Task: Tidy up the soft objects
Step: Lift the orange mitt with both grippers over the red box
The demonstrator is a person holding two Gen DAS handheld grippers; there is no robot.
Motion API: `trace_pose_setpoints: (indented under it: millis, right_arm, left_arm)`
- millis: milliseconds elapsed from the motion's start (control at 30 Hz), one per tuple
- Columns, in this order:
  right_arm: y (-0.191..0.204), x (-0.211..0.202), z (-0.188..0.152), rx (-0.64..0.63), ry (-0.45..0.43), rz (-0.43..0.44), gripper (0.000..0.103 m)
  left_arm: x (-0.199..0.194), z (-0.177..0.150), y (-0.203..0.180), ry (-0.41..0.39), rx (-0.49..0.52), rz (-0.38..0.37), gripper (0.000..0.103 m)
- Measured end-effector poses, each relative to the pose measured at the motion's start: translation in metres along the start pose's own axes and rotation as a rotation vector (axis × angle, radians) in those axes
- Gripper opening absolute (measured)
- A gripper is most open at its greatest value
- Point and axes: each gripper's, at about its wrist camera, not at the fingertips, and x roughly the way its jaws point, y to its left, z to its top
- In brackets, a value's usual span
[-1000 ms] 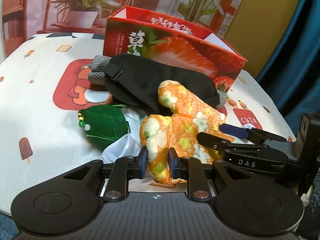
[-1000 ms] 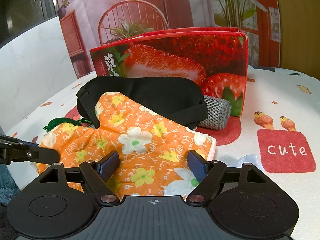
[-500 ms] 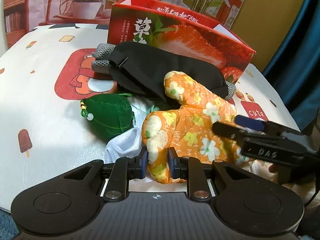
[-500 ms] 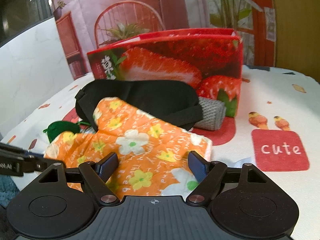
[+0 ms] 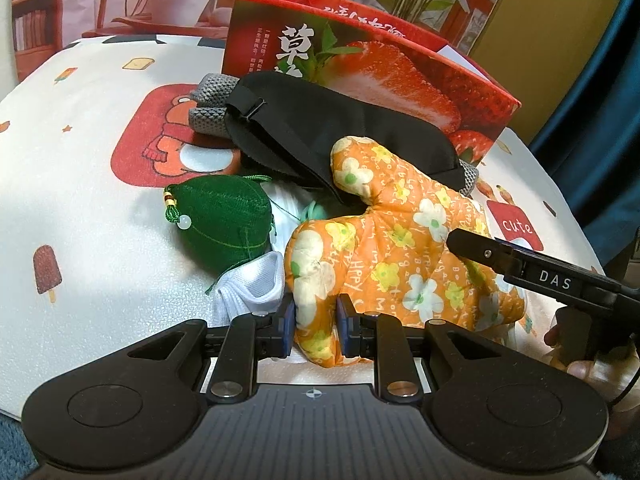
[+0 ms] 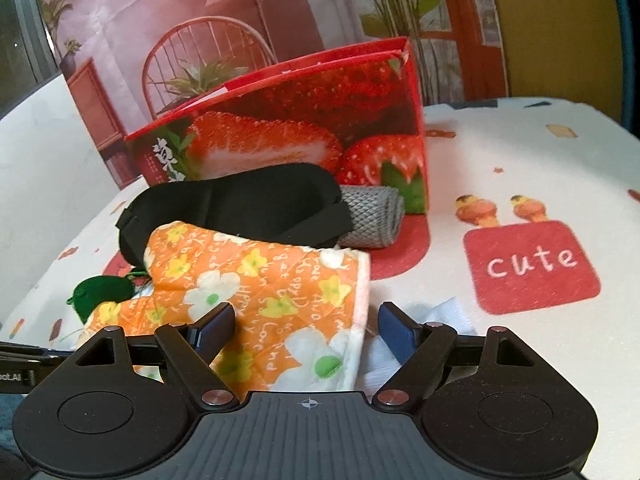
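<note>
An orange flowered oven mitt (image 5: 400,248) lies at the near edge of a pile of soft things. My left gripper (image 5: 316,324) is shut on the mitt's near end. My right gripper (image 6: 306,330) is open, its jaws straddling the mitt's cuff (image 6: 280,304); it shows as a black arm (image 5: 540,276) in the left wrist view. A black sleep mask (image 5: 332,136) lies across the pile, over a grey knit roll (image 6: 372,216). A green pouch (image 5: 224,220) and white cloth (image 5: 252,284) lie beside the mitt.
A red strawberry-printed box (image 5: 400,76) stands open-topped behind the pile, also in the right wrist view (image 6: 320,136). The table has a white printed cloth (image 5: 80,184) with a red "cute" patch (image 6: 532,268). The near table edge is just under the grippers.
The left gripper stays shut on the mitt while its view has risen a little. The right gripper has drawn back toward the mitt's cuff end, still open.
</note>
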Motion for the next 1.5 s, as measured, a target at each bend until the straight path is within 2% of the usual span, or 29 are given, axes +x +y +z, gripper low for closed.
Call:
trace_pose_setpoints:
  millis: [167, 267, 333, 433, 500, 733, 1000, 1333, 1500]
  right_arm:
    - [0.005, 0.002, 0.002, -0.002, 0.028, 0.042, 0.076]
    - [0.01, -0.004, 0.009, -0.028, 0.027, 0.043, 0.062]
    - [0.012, -0.012, 0.014, -0.04, 0.003, 0.036, 0.042]
    - [0.011, -0.023, 0.023, -0.044, -0.019, 0.044, 0.029]
    - [0.013, -0.03, 0.028, -0.056, -0.033, 0.051, 0.026]
    - [0.032, -0.049, 0.055, -0.135, -0.092, 0.064, 0.023]
    - [0.053, -0.057, 0.115, -0.204, -0.173, 0.1, 0.023]
    - [0.066, -0.02, 0.185, -0.266, -0.218, 0.116, 0.022]
    - [0.06, 0.009, 0.214, -0.283, -0.23, 0.093, 0.022]
  left_arm:
    - [-0.002, 0.0, -0.001, -0.004, 0.002, 0.004, 0.022]
    - [-0.008, 0.001, -0.003, -0.031, 0.01, -0.002, 0.018]
    - [-0.013, 0.003, -0.004, -0.054, 0.009, -0.012, 0.016]
    - [-0.021, 0.005, -0.006, -0.086, 0.012, -0.023, 0.015]
    - [-0.027, 0.006, -0.008, -0.11, 0.016, -0.026, 0.014]
    - [-0.051, 0.02, -0.013, -0.217, 0.035, -0.033, 0.014]
    - [-0.082, 0.062, -0.016, -0.384, 0.089, -0.004, 0.014]
    - [-0.065, 0.147, -0.019, -0.46, 0.129, 0.053, 0.014]
    - [-0.042, 0.188, -0.029, -0.464, 0.167, 0.098, 0.014]
